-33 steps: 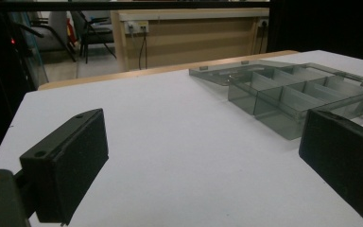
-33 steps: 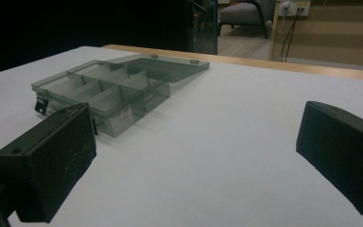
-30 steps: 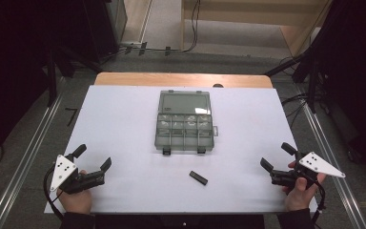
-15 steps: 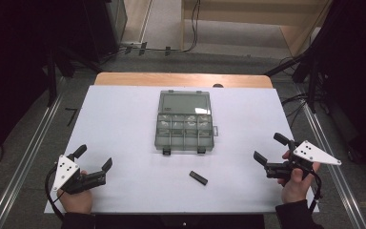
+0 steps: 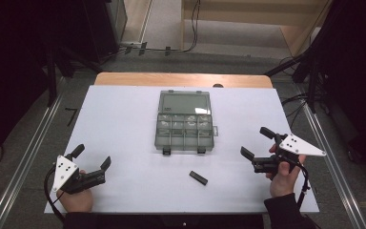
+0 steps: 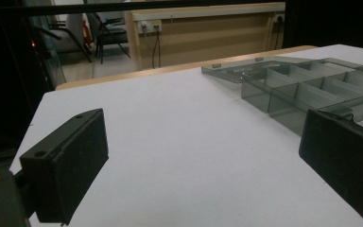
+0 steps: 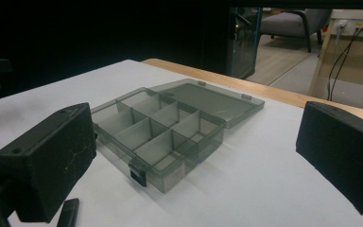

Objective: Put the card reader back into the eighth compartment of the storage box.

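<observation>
My two black claws — left claw (image 5: 91, 163), right claw (image 5: 259, 143) — each carry a grey three-cornered plate, trailing black cable; dark sleeves at the wrists.

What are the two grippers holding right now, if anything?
Nothing. The left gripper and the right gripper are both open and empty, apart from the box and the small black piece.

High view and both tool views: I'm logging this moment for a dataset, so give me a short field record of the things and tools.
surface: white table top
organiser box: clear grey, lid open flat behind it, at table centre
compartments: dividers visible; contents cannot be told
small black piece: lies on the table in front of the box, apart from it
left tool: jaws open, holding nothing, near the front left corner
right tool: jaws open, holding nothing, right of the box, aimed toward it
contact: neither tool touches the box or the black piece
</observation>
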